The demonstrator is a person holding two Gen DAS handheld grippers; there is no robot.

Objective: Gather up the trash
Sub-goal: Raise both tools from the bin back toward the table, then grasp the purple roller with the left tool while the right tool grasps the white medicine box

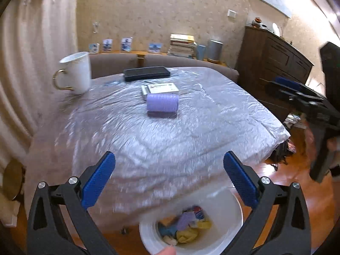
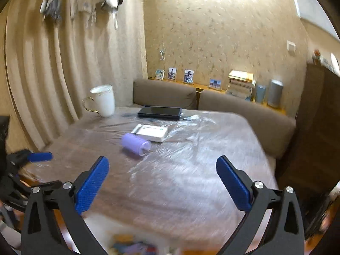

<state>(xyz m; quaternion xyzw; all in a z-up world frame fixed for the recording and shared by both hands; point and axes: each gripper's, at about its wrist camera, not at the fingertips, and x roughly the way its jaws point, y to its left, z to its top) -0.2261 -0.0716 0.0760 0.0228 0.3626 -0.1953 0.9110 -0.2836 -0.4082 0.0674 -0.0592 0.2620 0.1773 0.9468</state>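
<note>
A white bin (image 1: 231, 208) stands on the floor at the table's near edge, holding crumpled yellow, blue and purple trash (image 1: 187, 227); its blurred contents (image 2: 129, 246) show at the bottom of the right wrist view. My left gripper (image 1: 169, 159) hovers open above the bin and the table edge, nothing between its blue pads. My right gripper (image 2: 162, 163) is also open and empty over the table's near side. A purple roll (image 1: 163, 104) (image 2: 136, 145) lies on the plastic-covered table (image 1: 148, 140). The right gripper (image 1: 297, 89) shows at the right of the left wrist view.
A white mug (image 1: 74, 72) (image 2: 103, 101) stands at the table's far left. A white box (image 1: 162, 88) (image 2: 152, 132) and a dark flat case (image 1: 146, 73) (image 2: 159, 112) lie beyond the roll. Brown sofa (image 2: 244, 110), curtain on the left, dark wooden cabinet (image 1: 272, 63) on the right.
</note>
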